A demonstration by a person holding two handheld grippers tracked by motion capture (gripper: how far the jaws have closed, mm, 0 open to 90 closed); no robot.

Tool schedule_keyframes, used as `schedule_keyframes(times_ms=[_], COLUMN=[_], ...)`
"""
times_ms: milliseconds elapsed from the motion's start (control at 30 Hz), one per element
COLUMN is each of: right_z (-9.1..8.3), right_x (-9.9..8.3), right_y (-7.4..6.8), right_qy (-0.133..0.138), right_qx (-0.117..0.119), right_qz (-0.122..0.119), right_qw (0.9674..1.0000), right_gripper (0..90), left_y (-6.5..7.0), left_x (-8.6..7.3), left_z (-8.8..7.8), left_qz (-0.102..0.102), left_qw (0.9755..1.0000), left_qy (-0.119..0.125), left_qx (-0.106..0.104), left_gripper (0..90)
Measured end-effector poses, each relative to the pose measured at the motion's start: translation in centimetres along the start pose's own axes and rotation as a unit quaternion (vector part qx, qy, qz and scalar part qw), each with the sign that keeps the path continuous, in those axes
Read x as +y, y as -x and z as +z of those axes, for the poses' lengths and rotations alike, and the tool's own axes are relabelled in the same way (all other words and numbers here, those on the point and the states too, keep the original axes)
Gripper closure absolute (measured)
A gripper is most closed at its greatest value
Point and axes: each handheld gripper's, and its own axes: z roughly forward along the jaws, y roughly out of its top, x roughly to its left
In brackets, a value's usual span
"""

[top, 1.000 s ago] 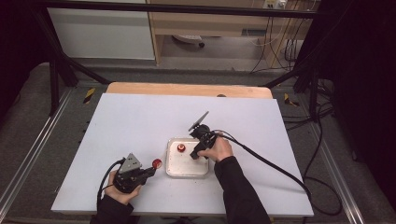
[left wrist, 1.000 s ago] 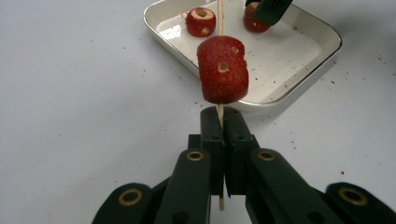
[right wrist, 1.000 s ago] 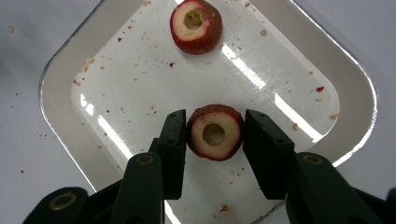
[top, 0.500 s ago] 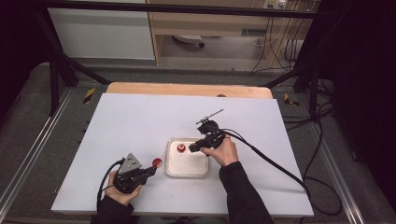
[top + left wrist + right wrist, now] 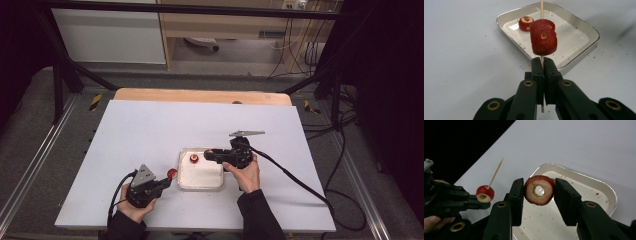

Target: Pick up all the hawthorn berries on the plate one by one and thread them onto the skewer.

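The right gripper's (image 5: 537,195) fingers (image 5: 517,195) clamp a cored red fruit slice (image 5: 539,190), holding it just above the white tray (image 5: 599,187). The left gripper's (image 5: 543,72) fingers (image 5: 537,75) are shut tight on a thin wooden skewer (image 5: 541,7), which carries a red fruit piece (image 5: 543,37) threaded just above the fingertips, beside the tray's near left edge. One more cored piece (image 5: 525,23) lies inside the tray at its far left corner. The tray sits on the white surface (image 5: 150,135), with the left gripper to its left and the right gripper over its right side.
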Motion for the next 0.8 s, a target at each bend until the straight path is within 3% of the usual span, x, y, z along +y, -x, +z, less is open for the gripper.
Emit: schedule_keyframes(times_ms=[167,300,467,800], right_z=[-0.7,-1.2,-1.8,-2.2], right_x=[-0.8,-1.3,-1.3,-1.0], right_y=[0.1,0.1,0.1,-0.3], right_qy=[0.050,0.091,0.142,0.210], right_qx=[0.016,0.024,0.037,0.044], right_qz=[0.017,0.034,0.050,0.064], right_qw=[0.9985,0.9950,0.9879,0.9746], right_gripper=[60.7,60.8,60.8,60.8], left_y=[0.7,1.2,1.9,3.5], left_x=[0.3,0.6,1.3,2.3], left_z=[0.3,0.4,0.6,1.2], left_qz=[-0.012,-0.016,-0.018,-0.017], left_qw=[0.9999,0.9997,0.9994,0.9990], left_qy=[0.009,0.017,0.029,0.039], left_qx=[0.002,0.003,0.002,-0.012], left_gripper=[88.0,88.0,88.0,88.0])
